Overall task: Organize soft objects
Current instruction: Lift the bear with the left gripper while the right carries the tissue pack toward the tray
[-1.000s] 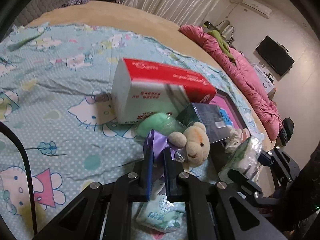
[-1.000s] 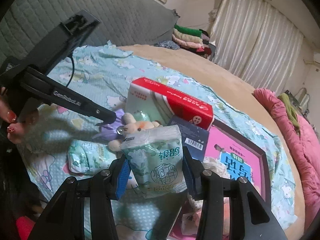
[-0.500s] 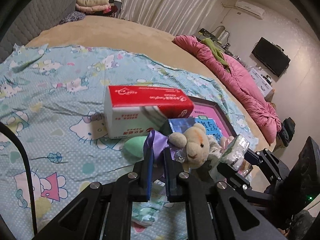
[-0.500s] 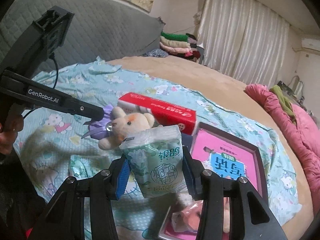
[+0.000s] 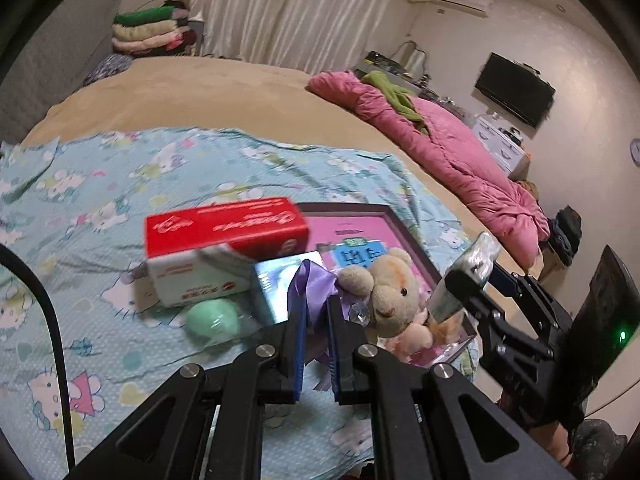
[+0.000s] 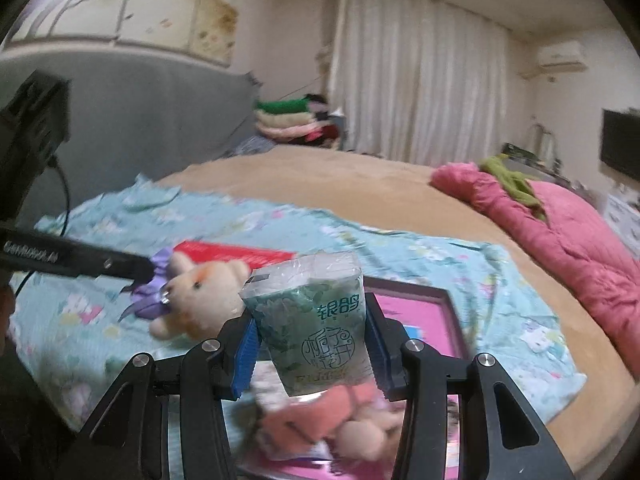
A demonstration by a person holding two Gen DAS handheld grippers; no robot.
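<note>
Left tongs (image 5: 316, 332) clamp the teddy bear's (image 5: 390, 292) purple ribbon (image 5: 310, 288); right tongs (image 6: 312, 354) clamp a tissue pack (image 6: 316, 316). Both hang above the pink tray (image 5: 360, 224) at 1 o'clock. We judge: lower each fully inside the rim before letting go, clear of the red tissue box (image 5: 224, 236).

Soft cloth against glossy wrapping

Plush teddy bear (image 5: 390, 292) with a satin purple ribbon (image 5: 310, 288); crinkly glossy plastic tissue pack (image 6: 314, 320); shiny red carton (image 5: 224, 226); matt printed cotton sheet (image 5: 80, 208); quilted pink duvet (image 5: 452, 152).
</note>
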